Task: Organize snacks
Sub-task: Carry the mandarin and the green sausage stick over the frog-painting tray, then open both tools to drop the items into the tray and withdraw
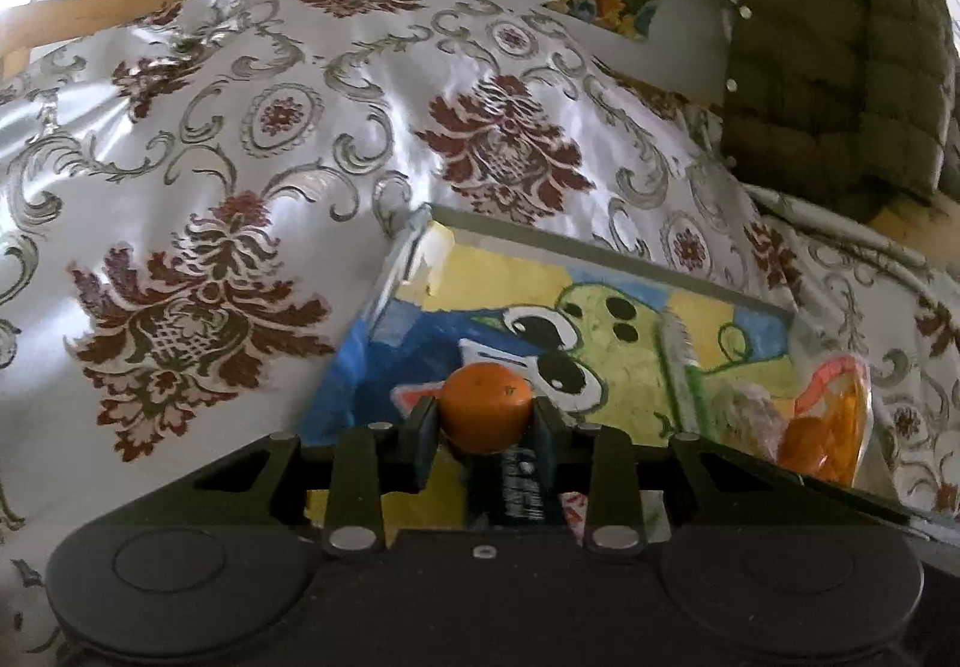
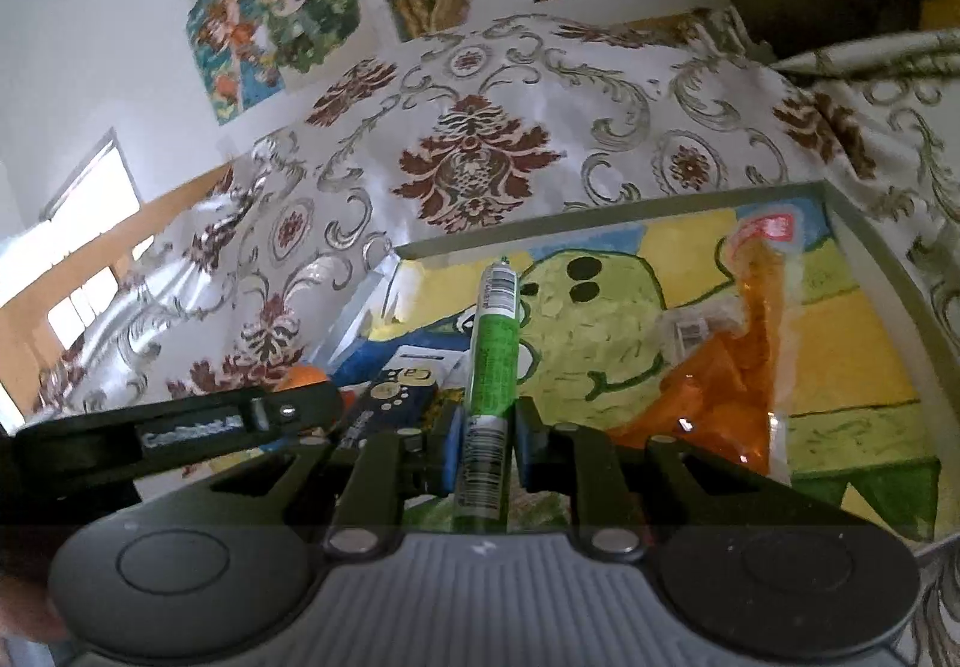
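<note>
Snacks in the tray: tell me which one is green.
The long green stick pack, gripped between the right gripper's jaws. The left gripper's round snack and the crinkly bag are orange.

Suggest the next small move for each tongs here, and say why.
Probably lower and release. The left tongs are shut on a small orange fruit above the painted tray, and the right tongs grip a green snack stick over the same tray, beside the orange packet already lying in it.
</note>
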The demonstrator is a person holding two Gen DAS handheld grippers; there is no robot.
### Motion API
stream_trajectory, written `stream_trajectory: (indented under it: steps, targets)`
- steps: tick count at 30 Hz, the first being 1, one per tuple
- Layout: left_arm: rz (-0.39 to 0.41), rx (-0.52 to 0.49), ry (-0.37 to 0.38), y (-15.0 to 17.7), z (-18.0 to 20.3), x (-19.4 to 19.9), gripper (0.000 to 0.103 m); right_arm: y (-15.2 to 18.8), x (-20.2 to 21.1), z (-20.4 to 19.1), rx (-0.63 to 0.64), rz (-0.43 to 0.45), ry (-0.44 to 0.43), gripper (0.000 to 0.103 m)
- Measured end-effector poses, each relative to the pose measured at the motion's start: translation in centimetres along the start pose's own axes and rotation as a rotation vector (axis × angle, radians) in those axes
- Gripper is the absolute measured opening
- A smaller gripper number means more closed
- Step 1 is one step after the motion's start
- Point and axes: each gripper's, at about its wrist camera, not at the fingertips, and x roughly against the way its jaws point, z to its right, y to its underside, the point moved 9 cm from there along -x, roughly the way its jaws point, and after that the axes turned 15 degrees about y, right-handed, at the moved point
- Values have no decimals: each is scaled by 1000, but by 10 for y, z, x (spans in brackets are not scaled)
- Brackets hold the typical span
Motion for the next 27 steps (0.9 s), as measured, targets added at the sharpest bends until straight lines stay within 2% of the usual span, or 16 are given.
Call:
stream_trajectory:
  steps: [9,17,19,21,25,27]
  targets:
    - [-49,5,-5,6,-2,-9,35,7,-3,-3,23,-7,9,20]
    - [-49,27,1,6,-2,-7,37,6,2,0,35,6,26,22]
    - [-39,29,8,3,0,-4,45,0,8,2,29,21,27,24]
    - [-27,25,17,-1,3,0,60,-5,14,2,25,39,31,26]
    - [-4,26,25,-7,11,10,67,-17,27,5,19,72,44,39]
    - [10,16,13,-10,14,17,73,-23,34,7,15,86,54,44]
